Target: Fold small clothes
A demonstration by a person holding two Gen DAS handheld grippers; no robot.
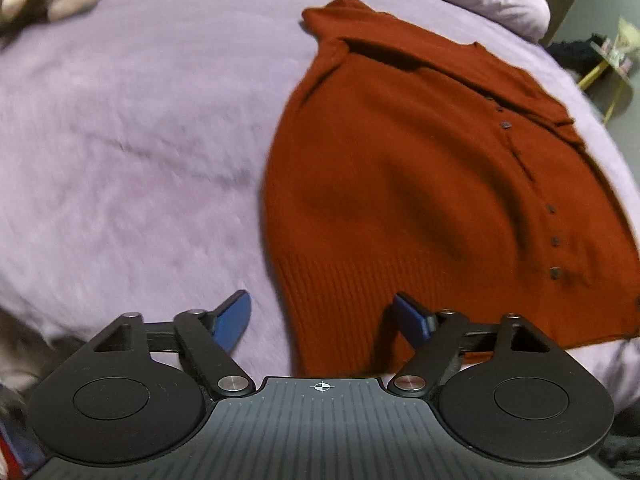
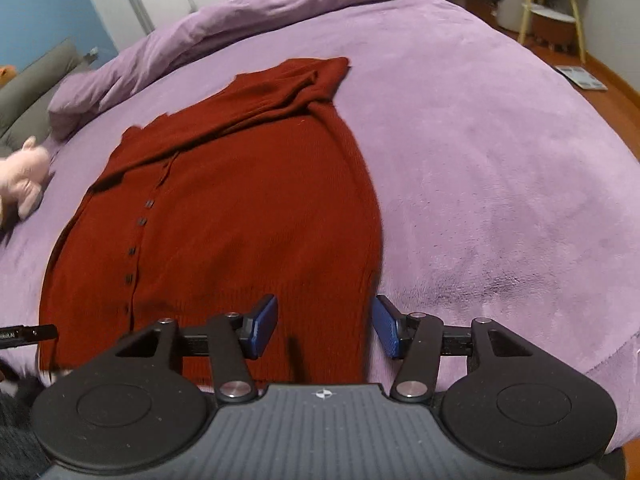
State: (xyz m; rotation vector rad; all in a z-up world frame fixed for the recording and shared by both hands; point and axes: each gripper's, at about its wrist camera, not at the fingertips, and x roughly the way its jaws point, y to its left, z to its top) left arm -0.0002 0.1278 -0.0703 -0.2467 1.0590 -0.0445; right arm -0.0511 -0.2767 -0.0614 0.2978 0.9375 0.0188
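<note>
Cardigan (image 1: 420,184) flat on bed (image 1: 140,140) — buttoned | left gripper (image 1: 322,320) agape, empty | right gripper (image 2: 325,326) parted, empty — above hem

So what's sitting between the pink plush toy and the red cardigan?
Nothing: in the right wrist view only bare purple blanket separates the pink plush toy from the red cardigan.

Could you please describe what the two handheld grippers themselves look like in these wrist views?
The left gripper and the right gripper look alike: black linkage arms with silver pivot screws, two round black discs, a ribbed grey body bearing a small crosshair mark, and blue-padded jaws. No cables or sleeves show.
</note>
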